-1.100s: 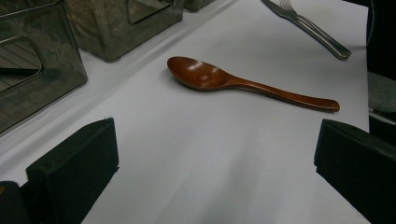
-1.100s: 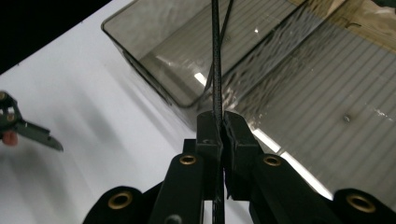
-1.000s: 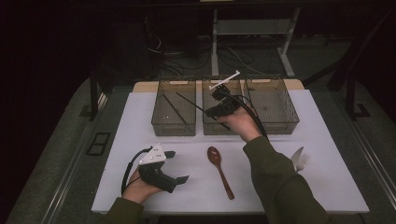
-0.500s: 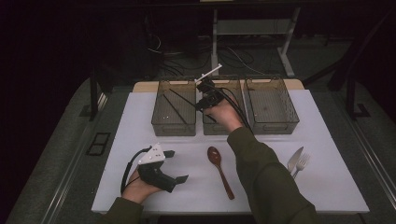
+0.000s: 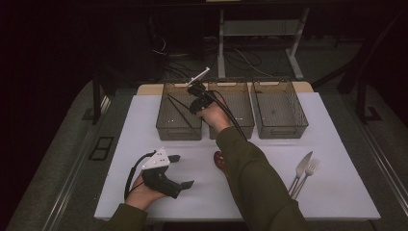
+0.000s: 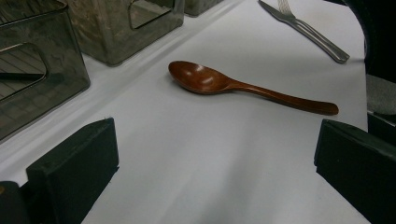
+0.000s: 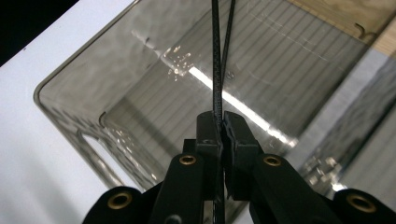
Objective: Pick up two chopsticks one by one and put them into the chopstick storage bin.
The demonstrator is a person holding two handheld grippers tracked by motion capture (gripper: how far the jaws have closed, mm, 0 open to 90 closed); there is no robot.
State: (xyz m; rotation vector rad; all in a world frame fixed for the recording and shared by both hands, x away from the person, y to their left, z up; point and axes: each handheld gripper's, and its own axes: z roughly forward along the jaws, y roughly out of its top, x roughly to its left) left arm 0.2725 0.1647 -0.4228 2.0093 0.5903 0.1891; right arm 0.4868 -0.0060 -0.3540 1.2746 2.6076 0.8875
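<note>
I am holding a pair of black chopsticks (image 7: pixel 217 70) in my right gripper (image 5: pixel 196 96), its jaws pinched tight on them just below where the two sticks cross. The chopsticks are slanting down into the left one of three clear bins (image 5: pixel 179 113) that are sitting in a row along the far edge of the white table (image 5: pixel 144 120). In the high view they show as thin dark lines (image 5: pixel 178 108) running across the inside of that bin, toward its near left part. My right gripper is hovering over the gap between the left bin and the middle bin (image 5: pixel 238 108).

My left gripper (image 5: pixel 180 171) is resting in my hand near the front left corner of the table, its jaws standing wide apart with nothing between them. Just past it, a brown wooden spoon (image 6: pixel 224 84) is lying flat near the middle of the table. A metal knife (image 5: pixel 300 169) and fork (image 5: pixel 308 174) are lying side by side toward the front right corner.
</note>
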